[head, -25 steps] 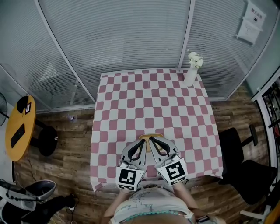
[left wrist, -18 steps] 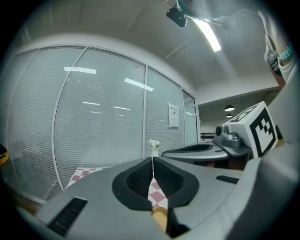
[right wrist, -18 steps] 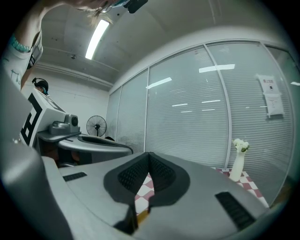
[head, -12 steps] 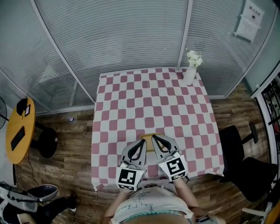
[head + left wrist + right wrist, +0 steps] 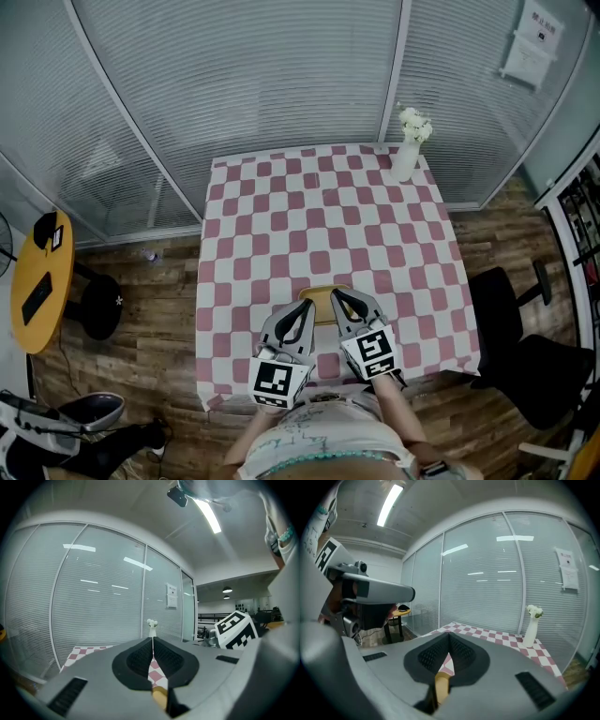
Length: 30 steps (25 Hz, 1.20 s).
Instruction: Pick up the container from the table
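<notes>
The tan container (image 5: 323, 294) sat near the front edge of the checked bench (image 5: 281, 216), between the two grippers. The left gripper (image 5: 302, 309) and right gripper (image 5: 339, 300) flanked it, each with its fingers pressed together on nothing. A good pickup probably needed one pair spread first, then lowered squarely astride the rim before closing, without nudging it off the edge.

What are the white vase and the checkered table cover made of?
The vase looks like ceramic or maybe plastic. It is smooth, plain white and not very shiny, but it is too small here to be sure. The table cover looks like cloth or soft vinyl, because its pink and white squares bend over the table's edge and a corner droops at the front.
</notes>
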Each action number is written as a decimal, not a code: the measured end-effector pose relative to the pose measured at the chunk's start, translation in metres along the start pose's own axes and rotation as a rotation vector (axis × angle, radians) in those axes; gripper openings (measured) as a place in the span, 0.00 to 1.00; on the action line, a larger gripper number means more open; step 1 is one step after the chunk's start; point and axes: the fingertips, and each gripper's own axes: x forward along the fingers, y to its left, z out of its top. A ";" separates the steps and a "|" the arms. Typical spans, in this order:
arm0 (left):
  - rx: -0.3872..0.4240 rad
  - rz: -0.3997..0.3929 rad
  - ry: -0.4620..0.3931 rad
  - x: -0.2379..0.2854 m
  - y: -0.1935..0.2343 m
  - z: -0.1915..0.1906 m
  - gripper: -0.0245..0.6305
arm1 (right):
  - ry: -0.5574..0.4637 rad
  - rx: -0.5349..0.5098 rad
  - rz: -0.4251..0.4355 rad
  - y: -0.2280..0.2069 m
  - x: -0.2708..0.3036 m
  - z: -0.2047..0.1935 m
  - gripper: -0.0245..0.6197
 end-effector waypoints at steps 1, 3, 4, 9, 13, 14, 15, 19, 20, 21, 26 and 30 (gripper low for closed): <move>0.000 -0.001 0.001 0.000 0.000 -0.001 0.06 | 0.008 0.000 -0.003 -0.002 0.001 -0.005 0.03; -0.004 -0.005 0.008 -0.001 -0.001 -0.004 0.06 | 0.034 0.006 -0.009 -0.004 0.002 -0.015 0.03; -0.007 -0.010 0.011 -0.001 -0.002 -0.005 0.06 | 0.048 0.008 -0.012 -0.006 0.003 -0.020 0.03; -0.008 -0.020 0.014 -0.001 -0.001 -0.004 0.06 | 0.106 -0.002 -0.037 -0.015 0.008 -0.043 0.03; -0.007 -0.027 0.017 0.000 -0.001 -0.006 0.06 | 0.144 0.006 -0.052 -0.024 0.013 -0.061 0.03; -0.010 -0.028 0.020 0.001 -0.001 -0.008 0.06 | 0.158 0.006 -0.055 -0.026 0.014 -0.066 0.03; -0.014 -0.028 0.023 0.002 0.000 -0.009 0.06 | 0.177 0.000 -0.058 -0.029 0.015 -0.071 0.03; -0.024 -0.037 0.031 0.003 0.001 -0.009 0.06 | 0.233 -0.028 -0.062 -0.036 0.020 -0.087 0.03; -0.022 -0.034 0.033 0.003 0.003 -0.010 0.06 | 0.243 -0.030 -0.061 -0.036 0.022 -0.091 0.03; -0.020 -0.029 0.034 0.002 0.004 -0.011 0.06 | 0.252 -0.031 -0.059 -0.037 0.023 -0.095 0.03; -0.021 -0.017 0.039 0.003 0.010 -0.012 0.06 | 0.315 -0.036 -0.056 -0.040 0.030 -0.117 0.03; -0.028 -0.021 0.046 0.004 0.013 -0.015 0.06 | 0.379 -0.039 -0.059 -0.044 0.033 -0.134 0.03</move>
